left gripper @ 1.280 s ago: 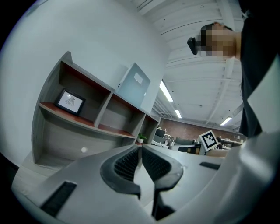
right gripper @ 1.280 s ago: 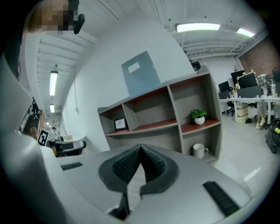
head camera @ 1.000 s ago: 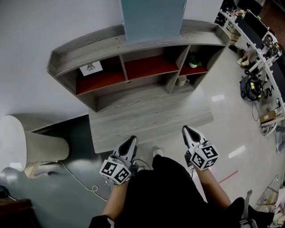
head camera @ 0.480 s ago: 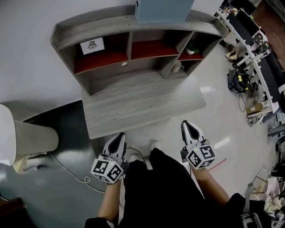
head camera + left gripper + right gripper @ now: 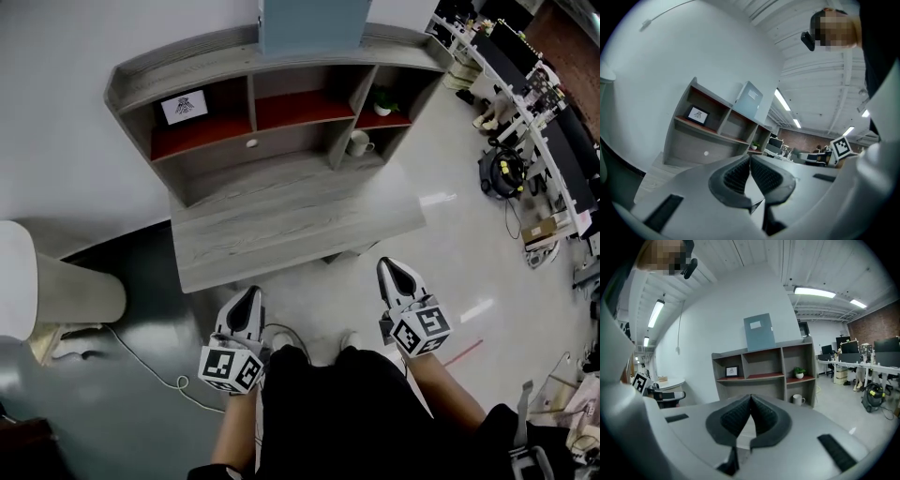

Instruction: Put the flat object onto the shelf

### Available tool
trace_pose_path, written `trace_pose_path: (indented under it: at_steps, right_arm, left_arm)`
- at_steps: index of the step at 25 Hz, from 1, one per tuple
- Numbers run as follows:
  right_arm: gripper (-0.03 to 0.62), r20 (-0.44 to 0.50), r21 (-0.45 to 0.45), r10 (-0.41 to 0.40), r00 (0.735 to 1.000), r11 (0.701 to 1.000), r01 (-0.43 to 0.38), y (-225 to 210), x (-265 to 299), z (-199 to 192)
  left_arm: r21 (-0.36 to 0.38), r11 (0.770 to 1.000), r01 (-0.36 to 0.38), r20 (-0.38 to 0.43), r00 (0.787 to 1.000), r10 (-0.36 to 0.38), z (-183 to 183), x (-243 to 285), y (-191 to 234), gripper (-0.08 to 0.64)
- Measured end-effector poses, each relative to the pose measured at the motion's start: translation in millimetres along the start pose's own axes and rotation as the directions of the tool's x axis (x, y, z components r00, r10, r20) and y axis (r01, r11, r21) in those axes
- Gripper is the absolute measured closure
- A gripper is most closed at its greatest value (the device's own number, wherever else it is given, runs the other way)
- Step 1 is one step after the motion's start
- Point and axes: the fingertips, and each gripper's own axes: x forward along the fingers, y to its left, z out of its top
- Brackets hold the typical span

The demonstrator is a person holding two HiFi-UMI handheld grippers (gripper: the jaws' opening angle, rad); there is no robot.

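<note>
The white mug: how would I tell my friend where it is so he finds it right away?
Look at the big grey wooden shelf unit against the white wall. Go to its right-hand column: the white mug stands in the bottom compartment, just under the red shelf that holds the small potted plant. It is the only cup on the unit.

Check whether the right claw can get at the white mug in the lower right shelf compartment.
Probably not yet: the right claw, shut and empty, hangs near the person's body, with the low grey wooden platform between it and the white mug. Nothing else blocks it.
</note>
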Motion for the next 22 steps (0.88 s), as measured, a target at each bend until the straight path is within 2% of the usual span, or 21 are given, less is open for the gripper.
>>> trace_pose_path:
  at_steps: [3,6,12,19,22]
  right_arm:
    - [0.592,0.002,0.008,-0.005,1.0,1.0,0.005,-31.2,-24.7,-6.4]
    - [0.592,0.004,0.005,-0.025,1.0,1.0,0.025,-71.4,-52.5,-8.8]
    - [0.592,0.036,-0.027,-0.018,0.999,0.999,0.019,-139.7,-94.5,-10.2]
    - [0.592,0.06,-0.062,-0.002,0.998,0.998,0.006,-197.3,-125.0,-23.5]
    - [0.592,0.049,-0.041,-0.005,0.999,0.999,0.007,-220.8,-130.9,-32.1]
  left_arm:
    - [0.053,0.998,-0.03,-0.012,0.999,0.031,-14.7,11.2,-32.8,0.543]
    - [0.073,0.995,-0.06,-0.015,0.998,0.062,-25.5,24.4,-67.7,0.543]
    - [0.126,0.991,-0.051,-0.006,0.999,0.052,-46.8,53.1,-147.7,0.543]
    - [0.14,0.986,-0.091,0.002,0.996,0.092,-78.5,66.4,-202.0,0.543]
    - [0.141,0.984,-0.105,0.01,0.994,0.105,-83.1,69.5,-214.7,0.543]
